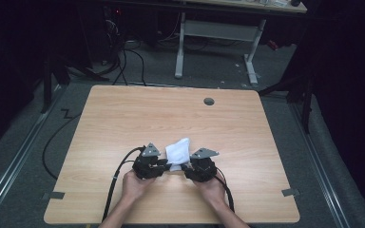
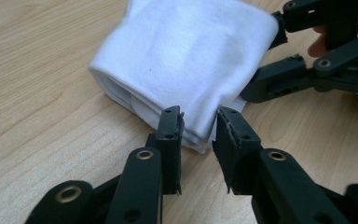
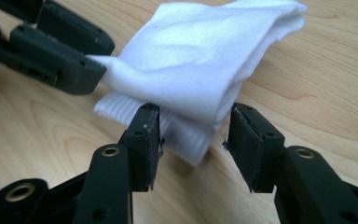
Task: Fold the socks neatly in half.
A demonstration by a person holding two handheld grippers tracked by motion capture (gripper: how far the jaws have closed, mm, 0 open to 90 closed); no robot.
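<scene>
Wood-grain table [image 1: 123, 118] carries a folded white sock [image 1: 178, 153] near its front edge, between the left gripper [image 1: 164, 164] and right gripper [image 1: 186, 167]. Soft, light and limp, it will likely sag unless taken at a folded corner or the ribbed cuff [image 3: 186, 133]. Both grippers' jaws stand apart around a corner of it, pads not pressing.

Dim room: light wood table [image 1: 123, 114] with a grey grommet [image 1: 209, 101], grey carpet floor [image 1: 24, 156], black cables [image 1: 133, 61] behind, white-legged desk [image 1: 218, 33] at the back, floor rails [image 1: 323, 166] along both sides.
</scene>
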